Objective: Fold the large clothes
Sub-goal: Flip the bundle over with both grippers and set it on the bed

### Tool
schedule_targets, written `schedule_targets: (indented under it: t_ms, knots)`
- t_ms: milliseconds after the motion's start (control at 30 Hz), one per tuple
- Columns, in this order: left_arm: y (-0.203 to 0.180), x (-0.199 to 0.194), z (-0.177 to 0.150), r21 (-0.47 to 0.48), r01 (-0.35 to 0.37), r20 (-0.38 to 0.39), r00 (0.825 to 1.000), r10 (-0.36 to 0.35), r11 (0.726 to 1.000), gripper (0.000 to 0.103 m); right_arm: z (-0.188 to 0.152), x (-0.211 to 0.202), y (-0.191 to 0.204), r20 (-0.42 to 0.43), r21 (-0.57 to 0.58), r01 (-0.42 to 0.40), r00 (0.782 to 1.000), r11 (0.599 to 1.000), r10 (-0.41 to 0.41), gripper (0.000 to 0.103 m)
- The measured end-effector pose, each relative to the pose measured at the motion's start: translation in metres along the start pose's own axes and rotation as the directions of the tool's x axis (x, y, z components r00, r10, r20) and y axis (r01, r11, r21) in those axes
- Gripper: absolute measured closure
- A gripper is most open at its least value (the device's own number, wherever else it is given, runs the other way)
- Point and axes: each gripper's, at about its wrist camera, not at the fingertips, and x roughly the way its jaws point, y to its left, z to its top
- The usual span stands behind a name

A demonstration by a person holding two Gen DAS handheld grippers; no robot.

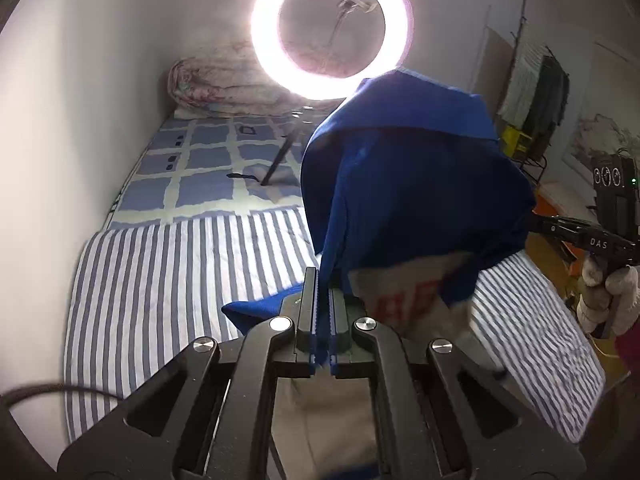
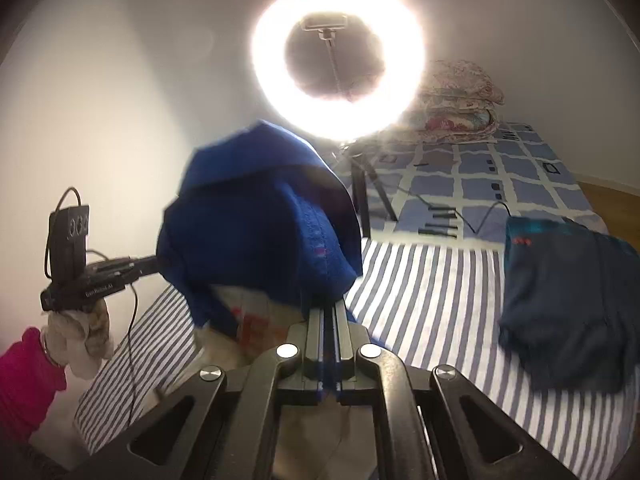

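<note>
Aloft, both grippers pinch the blue garment (image 1: pixel 420 184) edges above bed (image 1: pixel 160 280).

A lit ring light (image 1: pixel 330 28) stands on the striped bed (image 1: pixel 168 280) before folded quilts (image 2: pixel 456 100).

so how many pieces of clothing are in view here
2: a blue and cream garment held up between the left gripper and right gripper, and a folded dark teal one on the striped sheet. Others may be hidden.
</note>
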Motion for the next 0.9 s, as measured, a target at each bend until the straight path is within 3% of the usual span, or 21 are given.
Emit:
schedule_targets:
  t_ms: [267, 467, 633, 700, 767, 833, 900]
  knots:
    - [-0.031, -0.056, -0.071, 0.032, 0.006, -0.033, 0.999, -0.005, 0.999, 0.102, -0.077, -0.062, 0.043, -0.044, -0.012, -0.011, 0.999, 1.0, 0.01, 0.103]
    - [-0.039, -0.07, -0.143, 0.049, -0.01, -0.123, 0.992, 0.016, 0.999, 0.102, -0.145, -0.081, 0.061, -0.109, 0.008, -0.013, 0.994, 1.0, 0.014, 0.103]
    - [-0.044, -0.062, -0.201, 0.102, -0.063, -0.215, 0.973, 0.084, 0.993, 0.102, -0.21, -0.075, 0.07, -0.215, -0.006, 0.01, 0.976, 1.0, -0.011, 0.103]
    - [-0.045, -0.055, -0.223, 0.127, -0.086, -0.266, 0.957, 0.118, 0.988, 0.102, -0.239, -0.064, 0.073, -0.291, -0.028, 0.036, 0.956, 0.999, -0.042, 0.103]
    - [-0.046, -0.056, -0.235, 0.135, -0.097, -0.296, 0.946, 0.133, 0.986, 0.102, -0.255, -0.058, 0.075, -0.337, -0.04, 0.063, 0.939, 0.997, -0.073, 0.103]
    - [-0.046, -0.067, -0.238, 0.13, -0.101, -0.306, 0.942, 0.137, 0.986, 0.102, -0.259, -0.068, 0.08, -0.326, -0.057, 0.099, 0.939, 0.993, -0.112, 0.103]
    - [-0.049, -0.09, -0.231, 0.12, -0.107, -0.279, 0.951, 0.137, 0.987, 0.102, -0.252, -0.087, 0.086, -0.292, -0.055, 0.109, 0.949, 0.993, -0.12, 0.089]
